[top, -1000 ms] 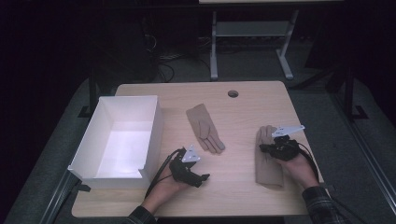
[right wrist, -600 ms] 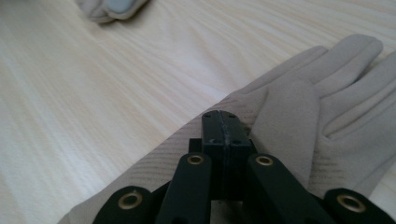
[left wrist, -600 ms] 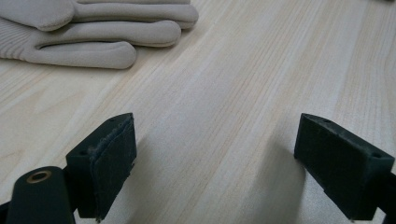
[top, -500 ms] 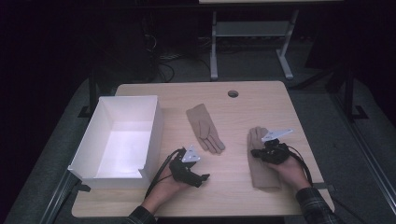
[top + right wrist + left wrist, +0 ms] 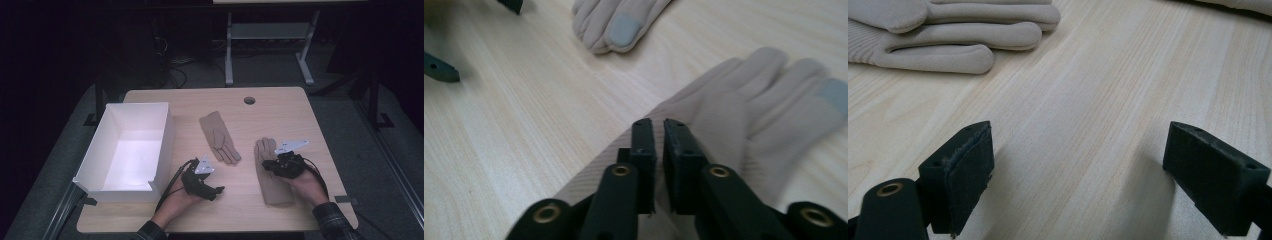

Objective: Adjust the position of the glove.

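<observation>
On the wooden table (image 5: 310, 107) sits a big white box (image 5: 165, 135), with one tan glove (image 5: 218, 136) beside it. Nearer lies the other glove (image 5: 272, 175), soft, light and floppy. Its flat cuff looks best to pinch. Over it, the right gripper (image 5: 659, 125) has just cracked open, pinching nothing. The left gripper (image 5: 1075, 155) is spread wide.

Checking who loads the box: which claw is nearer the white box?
Left. The left claw lies just beside the white box; the right claw sits over a beige glove, farther away.
</observation>
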Action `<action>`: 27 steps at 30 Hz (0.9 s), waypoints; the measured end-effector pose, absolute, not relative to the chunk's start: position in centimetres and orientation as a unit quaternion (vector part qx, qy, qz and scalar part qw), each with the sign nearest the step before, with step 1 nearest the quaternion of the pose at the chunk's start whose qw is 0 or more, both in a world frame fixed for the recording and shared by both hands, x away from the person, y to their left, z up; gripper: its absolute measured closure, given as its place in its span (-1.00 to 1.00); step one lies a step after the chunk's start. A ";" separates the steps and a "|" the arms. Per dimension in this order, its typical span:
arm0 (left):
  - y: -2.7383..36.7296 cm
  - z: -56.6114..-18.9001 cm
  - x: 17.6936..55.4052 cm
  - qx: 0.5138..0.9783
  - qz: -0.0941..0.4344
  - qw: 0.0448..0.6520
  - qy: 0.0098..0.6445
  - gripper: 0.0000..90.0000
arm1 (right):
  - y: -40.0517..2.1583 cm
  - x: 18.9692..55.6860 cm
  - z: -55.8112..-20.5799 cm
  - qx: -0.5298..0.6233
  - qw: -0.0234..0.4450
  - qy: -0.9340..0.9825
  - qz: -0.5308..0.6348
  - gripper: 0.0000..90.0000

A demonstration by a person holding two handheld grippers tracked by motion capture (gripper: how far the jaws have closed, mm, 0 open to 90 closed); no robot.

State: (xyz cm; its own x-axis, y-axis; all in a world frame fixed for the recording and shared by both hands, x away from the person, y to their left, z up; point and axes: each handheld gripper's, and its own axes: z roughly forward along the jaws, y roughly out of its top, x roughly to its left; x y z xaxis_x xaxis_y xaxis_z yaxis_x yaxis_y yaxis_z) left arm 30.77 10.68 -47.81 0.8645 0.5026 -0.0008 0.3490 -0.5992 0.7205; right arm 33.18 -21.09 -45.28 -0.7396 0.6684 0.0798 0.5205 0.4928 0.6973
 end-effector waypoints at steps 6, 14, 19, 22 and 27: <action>10.7 -47.8 30.7 0.888 0.100 0.378 0.242 -0.73 | -24.5 32.7 -44.9 0.380 0.123 0.835 0.378 0.53; 10.7 -47.8 30.7 0.888 0.099 0.378 0.242 -0.73 | -28.8 32.6 -46.1 0.425 0.155 0.811 0.372 0.02; 10.7 -47.8 30.8 0.889 0.100 0.376 0.240 -0.73 | -29.5 33.0 -46.7 0.447 0.166 0.798 0.368 -0.25; 10.7 -47.8 30.8 0.890 0.101 0.376 0.239 -0.73 | -29.7 33.5 -47.5 0.467 0.187 0.791 0.348 -0.51; 10.7 -47.8 30.8 0.889 0.100 0.376 0.241 -0.72 | -30.0 34.0 -48.3 0.480 0.195 0.783 0.344 -0.63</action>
